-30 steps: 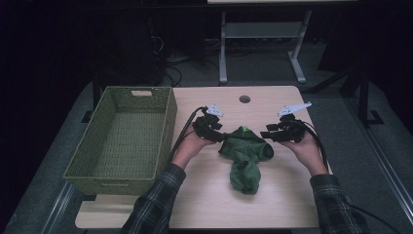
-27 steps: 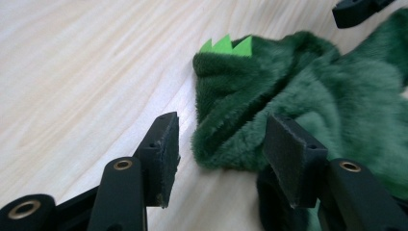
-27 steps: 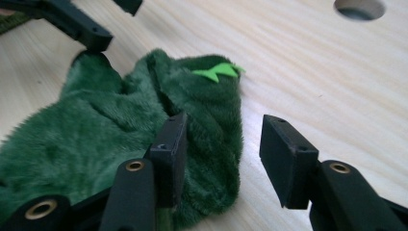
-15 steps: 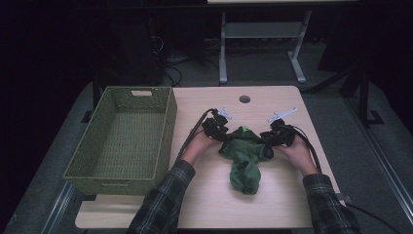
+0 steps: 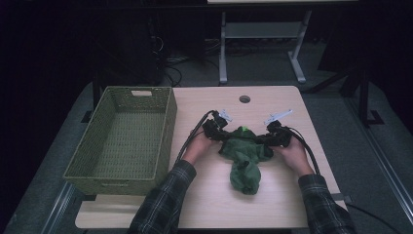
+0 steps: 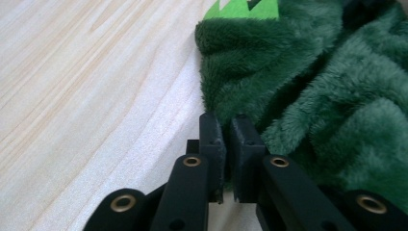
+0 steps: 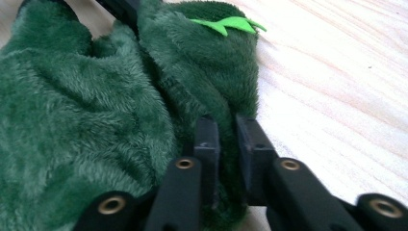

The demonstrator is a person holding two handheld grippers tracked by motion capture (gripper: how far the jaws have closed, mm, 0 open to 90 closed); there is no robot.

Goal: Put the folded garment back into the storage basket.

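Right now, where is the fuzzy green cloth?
In the high view, the green cloth lies mid-table, right of the basket, between both claws.

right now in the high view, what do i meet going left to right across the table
green woven rectangular basket → left gripper → dark green fluffy cloth → right gripper; each gripper's fingers have just been closing on an edge of the cloth.

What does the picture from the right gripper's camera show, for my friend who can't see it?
The right gripper has its two black jaws pinched shut on a fold of a fluffy dark green cloth. The cloth has a bright green spiky trim and lies bunched on a light wooden table.
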